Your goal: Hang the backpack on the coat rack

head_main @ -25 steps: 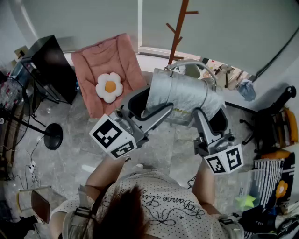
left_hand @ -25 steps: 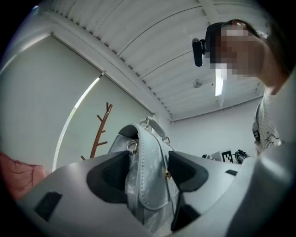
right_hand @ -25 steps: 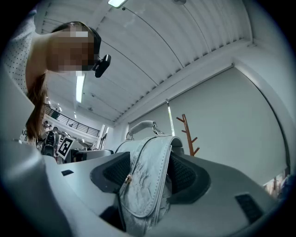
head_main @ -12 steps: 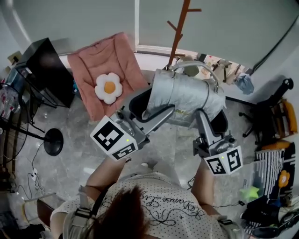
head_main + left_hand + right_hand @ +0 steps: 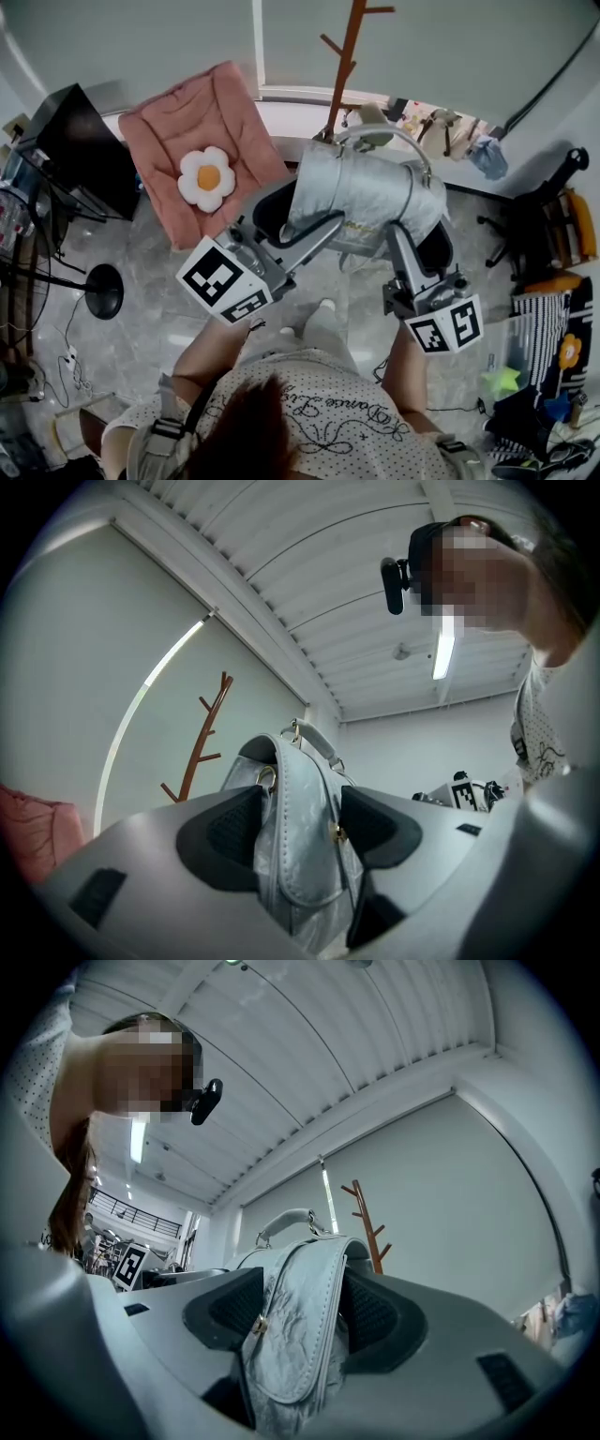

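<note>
A silver backpack [image 5: 361, 197] hangs in the air between both grippers, its top handle [image 5: 380, 133] pointing toward the wall. My left gripper [image 5: 281, 217] is shut on the bag's left side [image 5: 295, 841], black pads pressed against it. My right gripper [image 5: 424, 234] is shut on the bag's right side [image 5: 300, 1335]. The brown wooden coat rack [image 5: 345, 56] stands by the wall just beyond the backpack; it also shows in the left gripper view [image 5: 202, 747] and the right gripper view [image 5: 367, 1222], behind the bag.
A pink cushion with a flower pillow [image 5: 202, 155] lies to the left. A black cabinet [image 5: 80, 141] and a round-based stand [image 5: 103, 286] sit far left. Clutter and a black chair [image 5: 553, 234] fill the right side. Marble floor lies below.
Both grippers and the backpack have shifted slightly forward toward the coat rack. The grips are unchanged.
</note>
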